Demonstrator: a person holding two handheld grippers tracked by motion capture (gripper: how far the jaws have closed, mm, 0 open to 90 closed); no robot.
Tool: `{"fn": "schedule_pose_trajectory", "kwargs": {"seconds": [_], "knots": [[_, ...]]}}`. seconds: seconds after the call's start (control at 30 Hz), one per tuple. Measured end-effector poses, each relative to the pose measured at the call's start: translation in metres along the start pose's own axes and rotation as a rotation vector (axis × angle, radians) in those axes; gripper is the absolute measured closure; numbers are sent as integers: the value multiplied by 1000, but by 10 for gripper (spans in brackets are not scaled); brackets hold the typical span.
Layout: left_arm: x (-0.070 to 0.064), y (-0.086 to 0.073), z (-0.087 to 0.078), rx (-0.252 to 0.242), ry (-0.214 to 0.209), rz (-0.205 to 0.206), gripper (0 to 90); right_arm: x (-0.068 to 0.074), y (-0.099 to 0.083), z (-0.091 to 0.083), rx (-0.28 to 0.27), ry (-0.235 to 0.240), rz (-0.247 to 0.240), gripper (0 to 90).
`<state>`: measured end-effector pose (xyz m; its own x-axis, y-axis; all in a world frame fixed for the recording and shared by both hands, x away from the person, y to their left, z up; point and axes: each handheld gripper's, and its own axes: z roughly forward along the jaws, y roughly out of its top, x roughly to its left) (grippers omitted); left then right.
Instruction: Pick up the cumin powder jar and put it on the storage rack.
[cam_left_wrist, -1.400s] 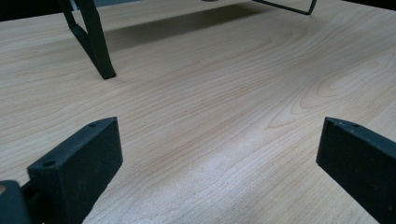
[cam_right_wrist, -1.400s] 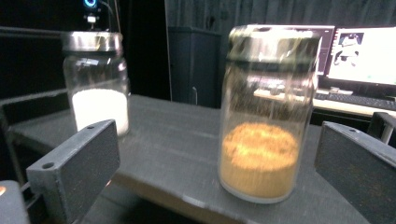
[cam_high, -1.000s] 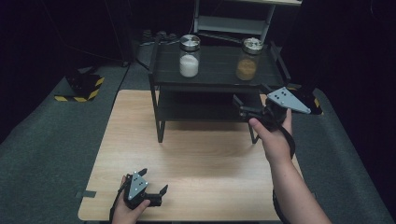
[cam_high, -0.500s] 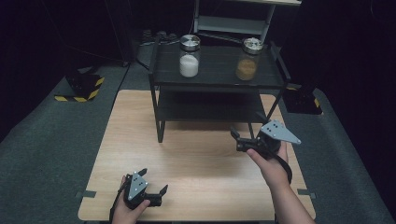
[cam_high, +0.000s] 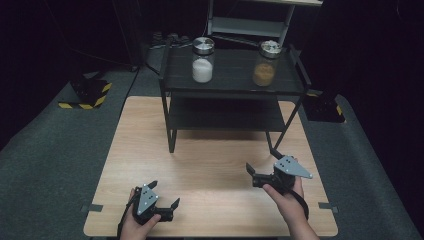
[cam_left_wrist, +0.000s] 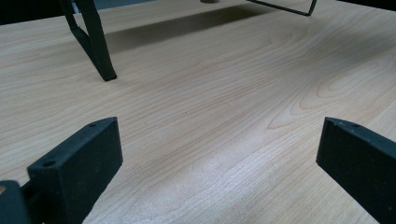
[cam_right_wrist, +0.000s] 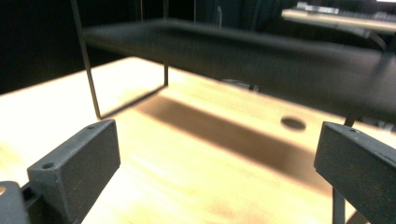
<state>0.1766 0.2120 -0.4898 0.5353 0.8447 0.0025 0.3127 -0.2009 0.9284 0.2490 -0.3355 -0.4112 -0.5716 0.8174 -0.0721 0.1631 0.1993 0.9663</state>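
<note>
Change: the right gripper (cam_high: 261, 172) is being held low over the table (cam_high: 210, 175), near its right edge, where a second ago it was raised beside the right end of the rack (cam_high: 232, 85); half a second ago it was already partway down.
Meaning: the right arm is being drawn back from the rack with nothing carried, so the work on the jars is judged either finished or not yet begun.
Left gripper: the left gripper (cam_high: 165, 202) is being held at the near left of the table, in the same place as a second ago.
Fingers: both pairs are being held wide open with nothing between them; one right finger (cam_right_wrist: 74, 170) and one left finger (cam_left_wrist: 77, 165) are being shown over bare wood.
Jars: the white jar (cam_high: 203, 60) and the brown jar (cam_high: 265, 63) are being kept upright on the rack's top shelf, lids on, well apart, far from both grippers.
Surface: pale wood grain is being lit evenly; the rack's legs are standing on the far half.
Room: grey carpet (cam_high: 60, 150) is lying around the table, a yellow-and-black striped block (cam_high: 87, 92) is lying at far left, and the background is being left dark.
</note>
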Motion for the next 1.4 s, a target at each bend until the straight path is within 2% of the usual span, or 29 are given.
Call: {"fn": "schedule_pose_trajectory", "kwargs": {"seconds": [0.2, 0.4, 0.57, 0.67, 0.83, 1.07, 1.4], "knots": [[0, 0, 0, 1, 2, 0, 7, 1, -24, 0, 66, -2, 8, 4], [-1, 0, 0, 1, 3, -10, 7, 0, -39, 0, 122, -5, 17, 5], [-2, 1, 0, 6, 5, 1, 7, 0, -49, 0, 157, -3, 26, 5], [-3, 1, 0, 10, 6, 13, 7, 0, -54, 1, 182, -3, 27, 5], [-5, 2, 1, 16, 3, 33, 7, 2, -58, 0, 219, -11, 2, 6], [-6, 4, 1, 25, 5, 51, 7, 5, -54, -2, 280, -38, -15, 9], [-8, 4, 1, 29, 5, 63, 7, 3, -60, -10, 247, -46, 5, 9]]}}
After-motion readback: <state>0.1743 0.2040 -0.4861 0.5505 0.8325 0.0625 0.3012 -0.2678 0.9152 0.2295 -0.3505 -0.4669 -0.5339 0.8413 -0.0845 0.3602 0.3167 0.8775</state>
